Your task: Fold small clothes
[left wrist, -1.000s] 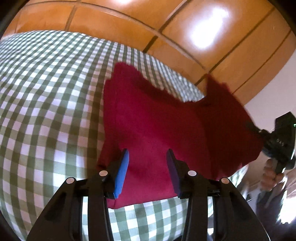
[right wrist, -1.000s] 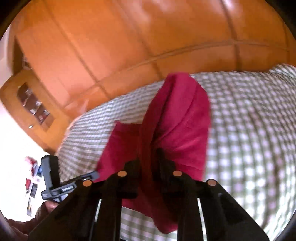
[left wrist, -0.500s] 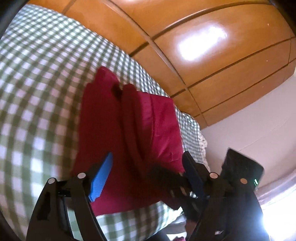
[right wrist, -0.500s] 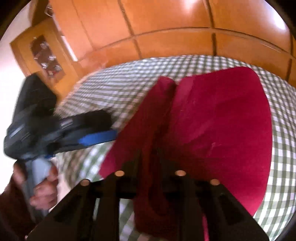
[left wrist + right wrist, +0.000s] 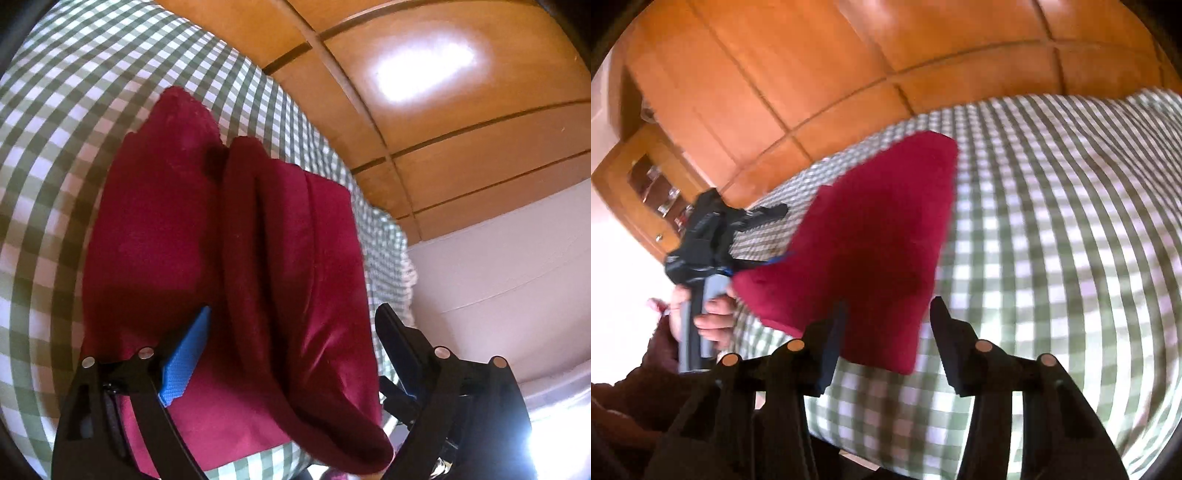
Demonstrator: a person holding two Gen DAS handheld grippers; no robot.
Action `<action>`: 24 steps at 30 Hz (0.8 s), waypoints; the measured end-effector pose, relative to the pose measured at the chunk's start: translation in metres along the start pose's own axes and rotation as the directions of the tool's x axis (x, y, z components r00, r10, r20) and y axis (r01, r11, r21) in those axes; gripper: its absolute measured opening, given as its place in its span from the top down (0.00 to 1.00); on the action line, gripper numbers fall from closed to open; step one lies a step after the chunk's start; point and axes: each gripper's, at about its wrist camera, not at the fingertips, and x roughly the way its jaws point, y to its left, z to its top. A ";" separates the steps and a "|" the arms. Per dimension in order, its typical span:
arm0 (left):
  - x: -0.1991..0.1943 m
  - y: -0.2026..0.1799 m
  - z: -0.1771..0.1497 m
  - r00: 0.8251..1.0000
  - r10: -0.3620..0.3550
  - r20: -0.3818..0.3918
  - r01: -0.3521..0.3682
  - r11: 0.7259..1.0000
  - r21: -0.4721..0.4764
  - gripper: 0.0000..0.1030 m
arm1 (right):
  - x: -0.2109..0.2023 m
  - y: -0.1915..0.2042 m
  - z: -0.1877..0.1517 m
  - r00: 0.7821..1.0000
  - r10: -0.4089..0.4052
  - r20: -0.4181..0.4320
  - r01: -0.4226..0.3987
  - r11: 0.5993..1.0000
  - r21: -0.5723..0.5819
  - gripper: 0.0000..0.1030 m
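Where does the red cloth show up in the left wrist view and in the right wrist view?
Left wrist view: the red cloth fills the centre, folded in ridges, reaching down between the open jaws.
Right wrist view: it lies left of centre, flat, just ahead of the jaws.
Shared landmark: the green checked tablecloth under it.

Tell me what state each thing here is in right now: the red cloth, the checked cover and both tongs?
Red garment: folded over on itself, lying on the cover, free of both tongs.
Checked cover: spread out flat under the garment.
Left tongs: open, jaws just widened, straddling the garment's raised fold without pressing it.
Right tongs: open, jaws just widened, the garment's near corner between them, not pinched.
Left hand: gripping the left tongs' handle.
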 end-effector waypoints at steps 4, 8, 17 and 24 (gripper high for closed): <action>0.019 -0.008 0.003 0.996 0.074 -0.040 -0.073 0.997 0.034 0.39 | 0.017 0.012 -0.003 1.000 -0.007 -0.028 0.005 0.999 -0.053 0.55; 0.030 -0.021 -0.001 0.989 0.149 -0.027 -0.145 0.984 0.105 0.74 | 0.027 0.029 -0.006 0.999 -0.027 -0.043 0.022 0.995 -0.100 0.55; -0.048 -0.044 -0.009 0.967 0.132 0.219 -0.201 0.923 0.329 0.82 | 0.039 0.082 -0.008 0.996 0.059 -0.065 -0.071 0.978 -0.194 0.53; -0.046 0.021 0.003 0.902 0.375 0.214 -0.420 0.878 0.230 0.76 | 0.106 0.131 -0.020 0.984 0.057 -0.170 -0.103 0.955 -0.279 0.48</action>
